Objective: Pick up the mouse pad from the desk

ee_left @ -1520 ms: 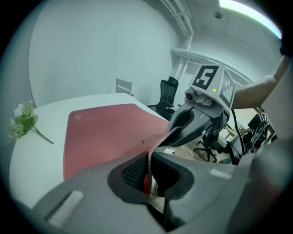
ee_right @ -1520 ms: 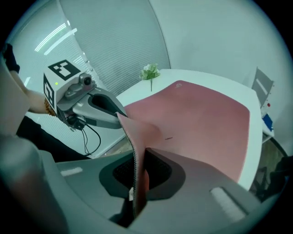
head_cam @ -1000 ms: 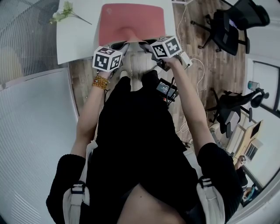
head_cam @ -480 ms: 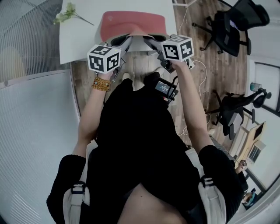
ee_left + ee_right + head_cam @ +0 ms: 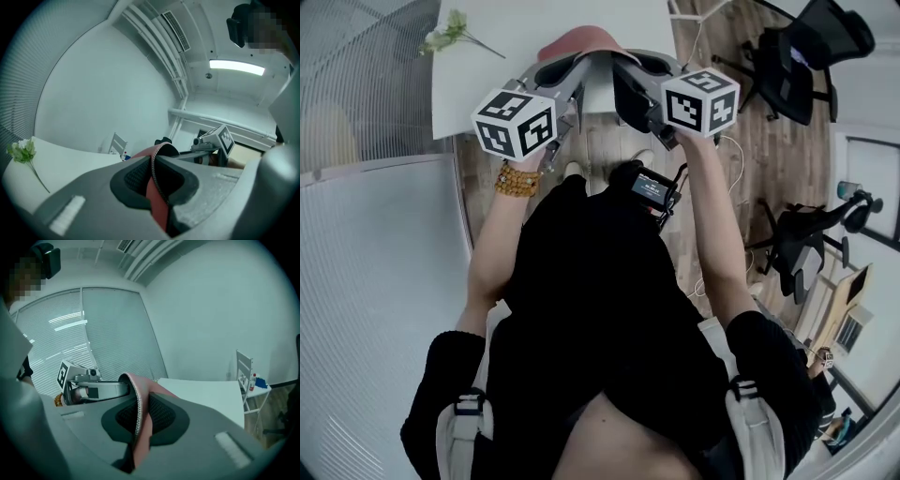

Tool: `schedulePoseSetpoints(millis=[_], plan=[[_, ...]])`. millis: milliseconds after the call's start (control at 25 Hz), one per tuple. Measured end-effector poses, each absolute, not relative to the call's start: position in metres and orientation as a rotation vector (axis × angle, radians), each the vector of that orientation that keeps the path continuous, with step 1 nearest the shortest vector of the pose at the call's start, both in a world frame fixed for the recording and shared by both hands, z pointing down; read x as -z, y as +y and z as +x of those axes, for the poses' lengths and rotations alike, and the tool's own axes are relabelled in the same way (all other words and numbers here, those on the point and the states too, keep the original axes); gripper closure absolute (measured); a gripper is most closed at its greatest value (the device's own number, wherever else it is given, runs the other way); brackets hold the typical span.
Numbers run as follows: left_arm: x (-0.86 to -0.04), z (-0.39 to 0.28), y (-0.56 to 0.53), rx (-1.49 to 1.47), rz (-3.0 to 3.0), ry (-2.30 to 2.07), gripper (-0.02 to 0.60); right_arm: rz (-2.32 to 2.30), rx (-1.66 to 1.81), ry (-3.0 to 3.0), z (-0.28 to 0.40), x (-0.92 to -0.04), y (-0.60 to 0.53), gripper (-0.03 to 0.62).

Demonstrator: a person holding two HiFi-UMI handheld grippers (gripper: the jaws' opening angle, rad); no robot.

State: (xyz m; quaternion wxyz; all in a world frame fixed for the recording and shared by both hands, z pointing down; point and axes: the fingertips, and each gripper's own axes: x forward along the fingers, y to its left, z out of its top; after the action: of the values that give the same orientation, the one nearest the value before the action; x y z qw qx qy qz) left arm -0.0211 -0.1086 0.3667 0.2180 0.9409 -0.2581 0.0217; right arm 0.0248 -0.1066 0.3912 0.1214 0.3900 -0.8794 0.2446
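Above the white desk [image 5: 478, 89] the red mouse pad [image 5: 581, 40] hangs arched between the left gripper [image 5: 153, 183] and right gripper [image 5: 140, 423], each with its jaws clamped on one edge, so the lift looks nearly done and the next move calls only for keeping both grips firm and level.

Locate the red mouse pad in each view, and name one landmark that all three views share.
Head view: the mouse pad is at top centre, bowed upward between the left tool and the right tool.
Left gripper view: lower centre, edge-on, clamped in that tool's jaws.
Right gripper view: lower centre-left, looking pinkish, clamped likewise.
Shared landmark: the white desk.
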Motion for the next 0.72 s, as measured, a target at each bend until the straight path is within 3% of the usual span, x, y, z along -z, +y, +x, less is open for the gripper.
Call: schedulePoseSetpoints(millis=[240, 720], plan=[[-0.330, -0.024, -0.107, 0.008, 2.683, -0.779, 0.555, 1.302, -0.526, -2.488, 0.037, -0.360, -0.108, 0.553], [-0.286, -0.037, -0.104, -0.141, 2.986, -1.221, 0.555, 1.507, 0.118, -2.227, 0.036, -0.311, -0.105, 0.554]])
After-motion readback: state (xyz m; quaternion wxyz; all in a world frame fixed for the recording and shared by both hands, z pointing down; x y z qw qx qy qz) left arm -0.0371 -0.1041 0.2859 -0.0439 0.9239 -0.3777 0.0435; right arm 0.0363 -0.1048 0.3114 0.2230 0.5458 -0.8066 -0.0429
